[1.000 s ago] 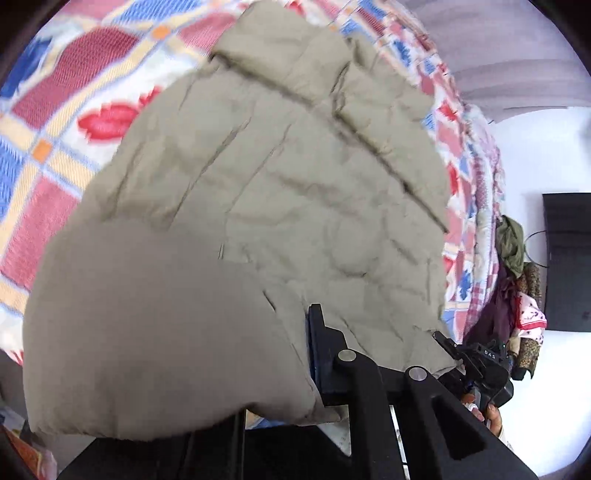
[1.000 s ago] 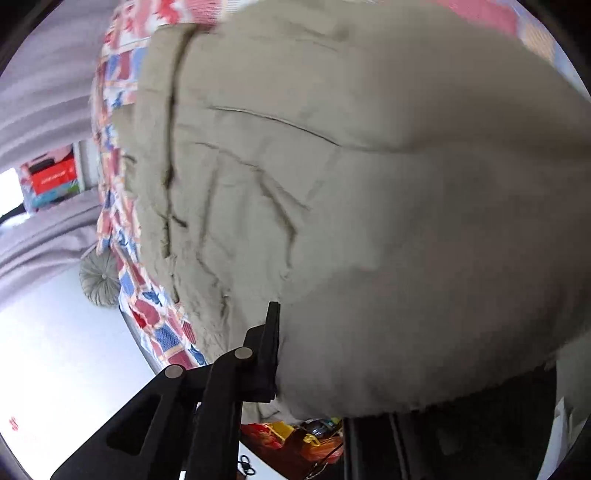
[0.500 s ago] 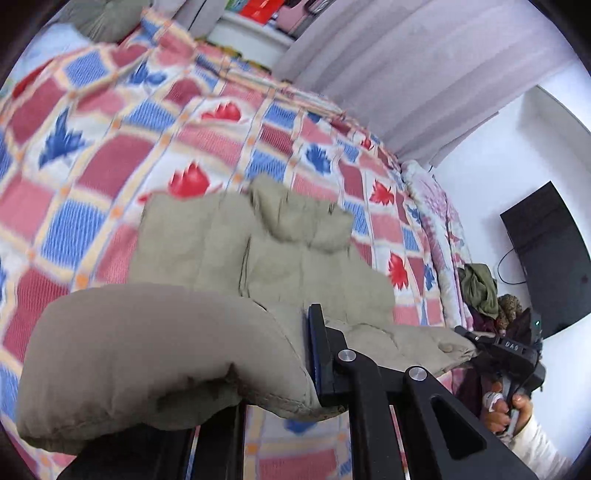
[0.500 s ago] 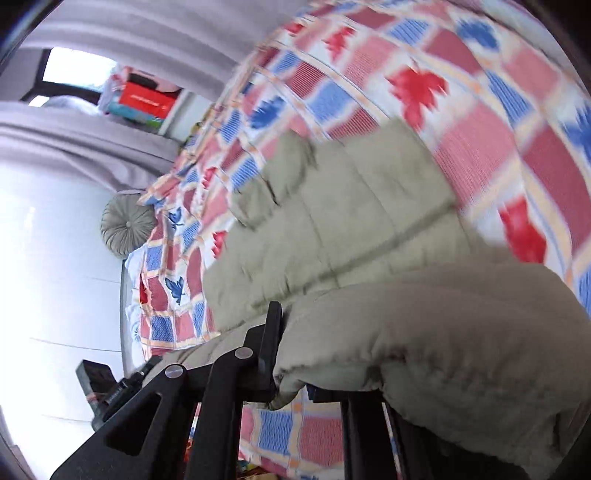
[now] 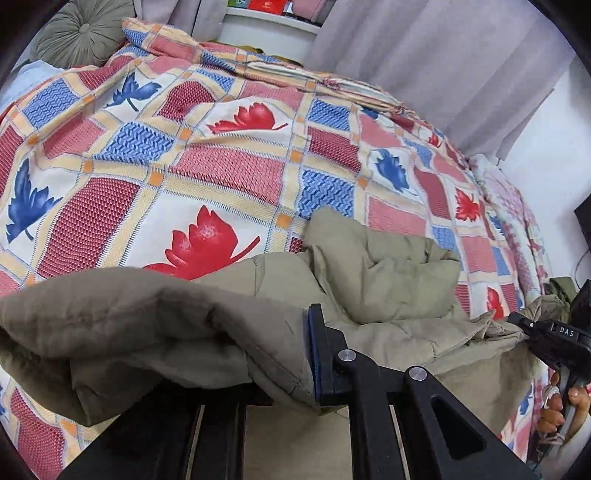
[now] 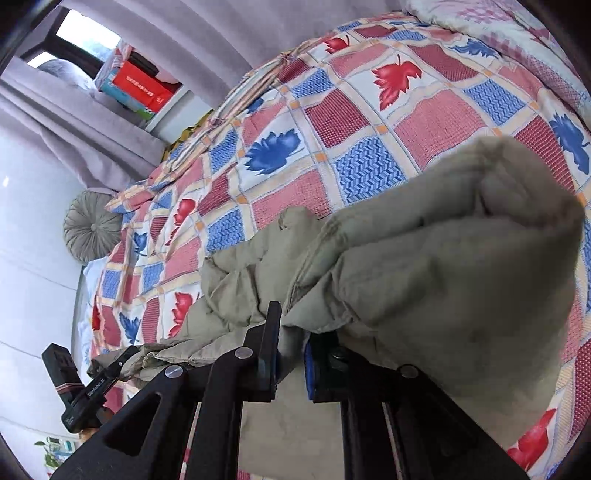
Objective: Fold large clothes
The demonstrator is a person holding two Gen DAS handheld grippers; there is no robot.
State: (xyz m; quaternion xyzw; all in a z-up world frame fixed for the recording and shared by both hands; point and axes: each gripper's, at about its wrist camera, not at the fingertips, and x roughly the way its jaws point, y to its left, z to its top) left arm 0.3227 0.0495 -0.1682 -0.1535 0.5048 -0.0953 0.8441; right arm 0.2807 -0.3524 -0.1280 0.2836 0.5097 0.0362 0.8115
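A: Where is the jacket?

B: The padded khaki jacket lies bunched on the near side of the bed, on the checked bedspread with red and blue leaves. Its near edge is lifted off the bed and hangs between the two grippers.

A: What is the left gripper doing?

B: The left gripper has its jaws closed almost fully on a thick fold of the jacket; the cloth bulges out to the left of them and hides one finger.

A: And the right one?

B: The right gripper also has its jaws nearly closed, pinching the jacket's edge; a big puffy fold swells up to the right of them. In the left wrist view it shows at the right edge, with a hand on its handle.

A: Anything else in view?

B: A round grey cushion sits at the far left corner of the bed, and pale curtains hang behind it.
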